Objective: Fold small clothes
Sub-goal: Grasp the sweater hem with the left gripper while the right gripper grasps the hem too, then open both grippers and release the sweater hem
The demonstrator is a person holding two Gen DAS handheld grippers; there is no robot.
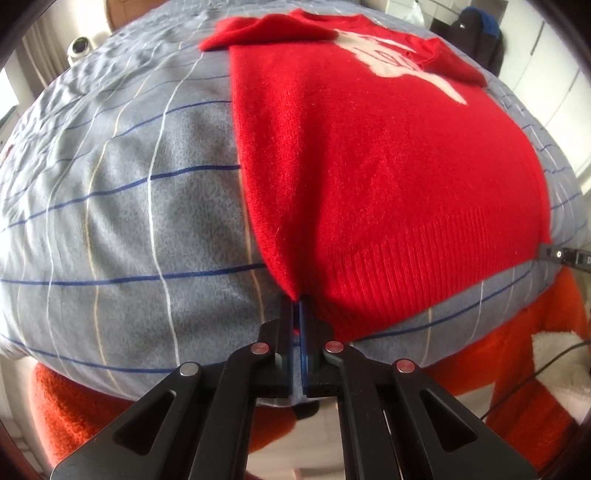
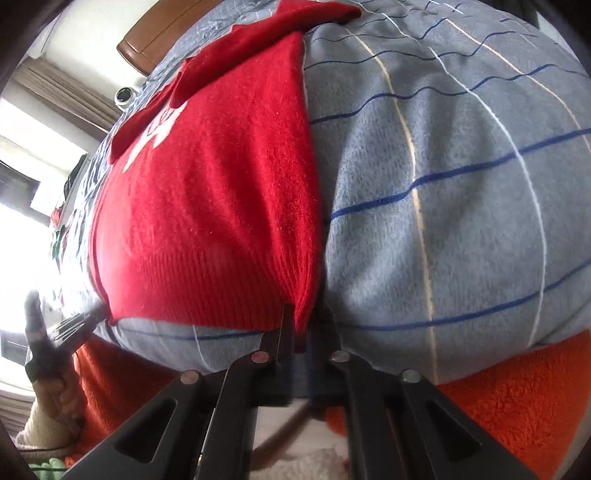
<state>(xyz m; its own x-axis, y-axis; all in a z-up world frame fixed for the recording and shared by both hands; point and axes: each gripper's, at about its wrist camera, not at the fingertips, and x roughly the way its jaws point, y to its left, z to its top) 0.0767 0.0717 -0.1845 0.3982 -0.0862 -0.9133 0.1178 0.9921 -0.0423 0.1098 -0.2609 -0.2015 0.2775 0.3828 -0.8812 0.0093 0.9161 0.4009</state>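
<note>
Left wrist view: left gripper [image 1: 297, 306] pinches the red sweater [image 1: 369, 166] hem corner, lower centre; right gripper [image 2: 299, 325] clamps the opposite corner. Sleeves look folded in; next, probably lift both corners toward the collar together. Only the right view shows the person's hand [image 2: 55, 384], lower left.

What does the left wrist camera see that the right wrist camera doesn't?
Only the left wrist view shows dark clothes hanging by the far wall. Only the right wrist view shows the hand holding the other tongs, a bright window and a wooden headboard. Both show the red sweater on the striped blue sheet, with the left tongs and right tongs each pinching a hem corner.
</note>
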